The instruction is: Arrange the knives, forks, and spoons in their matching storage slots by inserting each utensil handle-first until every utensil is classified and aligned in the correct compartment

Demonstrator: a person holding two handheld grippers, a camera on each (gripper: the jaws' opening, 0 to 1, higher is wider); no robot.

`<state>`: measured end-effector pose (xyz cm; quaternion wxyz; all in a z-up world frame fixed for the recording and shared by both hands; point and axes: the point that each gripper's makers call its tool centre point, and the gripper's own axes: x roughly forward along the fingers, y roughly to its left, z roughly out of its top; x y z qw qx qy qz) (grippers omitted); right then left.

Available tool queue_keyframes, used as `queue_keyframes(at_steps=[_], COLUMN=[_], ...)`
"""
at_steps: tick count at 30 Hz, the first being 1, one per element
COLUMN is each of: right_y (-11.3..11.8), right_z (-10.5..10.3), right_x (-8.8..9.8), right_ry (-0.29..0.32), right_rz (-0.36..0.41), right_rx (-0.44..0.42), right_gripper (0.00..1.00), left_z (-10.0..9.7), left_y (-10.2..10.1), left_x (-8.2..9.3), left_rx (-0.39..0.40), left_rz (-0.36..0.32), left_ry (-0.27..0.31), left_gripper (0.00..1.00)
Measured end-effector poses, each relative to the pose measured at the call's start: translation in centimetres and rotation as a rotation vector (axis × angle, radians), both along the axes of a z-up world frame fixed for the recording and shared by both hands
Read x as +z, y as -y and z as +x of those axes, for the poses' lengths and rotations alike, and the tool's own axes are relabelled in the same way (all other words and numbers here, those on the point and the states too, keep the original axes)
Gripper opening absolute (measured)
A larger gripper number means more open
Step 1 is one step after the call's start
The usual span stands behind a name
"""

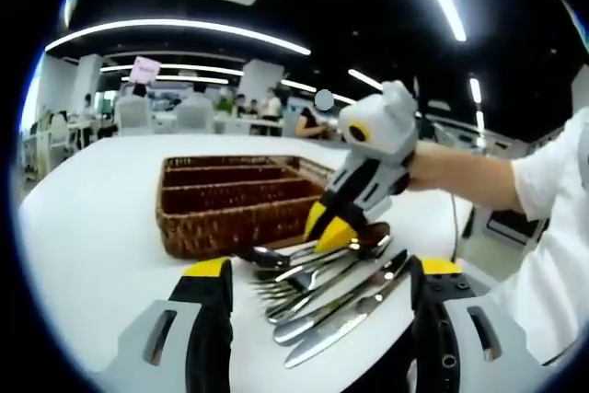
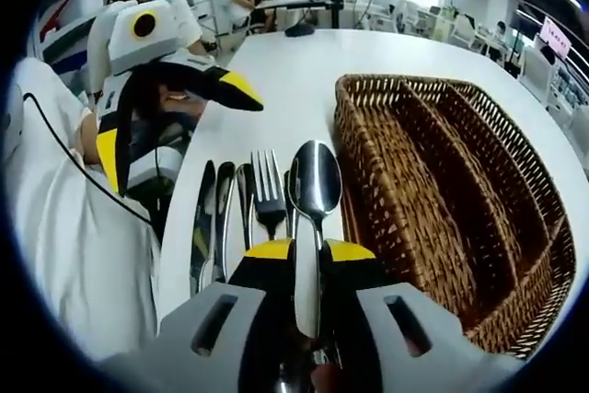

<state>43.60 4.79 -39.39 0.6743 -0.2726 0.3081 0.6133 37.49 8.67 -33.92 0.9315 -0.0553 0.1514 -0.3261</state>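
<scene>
A brown wicker basket (image 1: 230,200) (image 2: 442,190) with three long slots sits on the white table (image 1: 92,227). Beside it lie the loose utensils: knives (image 1: 350,306) (image 2: 207,218), a fork (image 1: 285,283) (image 2: 267,190) and a spoon (image 1: 267,255). My right gripper (image 2: 310,250) (image 1: 331,227) is shut on the handle of another spoon (image 2: 316,181), whose bowl points forward just above the pile. In front of the pile, my left gripper (image 1: 322,269) (image 2: 175,121) stands wide open and holds nothing.
The person's arm and white sleeve (image 1: 552,200) reach in over the table's near side. Office chairs (image 1: 133,112) and seated people stand beyond the table's far edge. Bare tabletop (image 2: 276,62) stretches past the basket.
</scene>
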Motion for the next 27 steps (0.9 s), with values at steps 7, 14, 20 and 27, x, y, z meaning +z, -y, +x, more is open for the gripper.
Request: queue_keyframes(at_steps=[7,14,20,27], right_y=[0.1,0.3,0.2,0.2], right_z=[0.4,0.7,0.7,0.9], right_x=[-0.5,-1.0,-1.4,-1.4], right_ry=[0.013,0.020,0.031,0.033], right_rz=[-0.050,-0.096,-0.133,-0.145], right_rx=[0.012,0.029,0.050,0.045], right_gripper=[0.10,0.08,0.08,0.08], left_z=[0.1,0.3,0.3,0.4], left_y=[-0.2,-0.6,-0.8,-0.9], left_x=[-0.2,-0.5,-0.5,-0.6], left_rx=[0.002,0.002,0.005,0.005], left_rz=[-0.003,-0.001,-0.002,-0.002], left_ry=[-0.006,-0.012,-0.013,-0.017], left_gripper=[0.79,0.78,0.78,0.78])
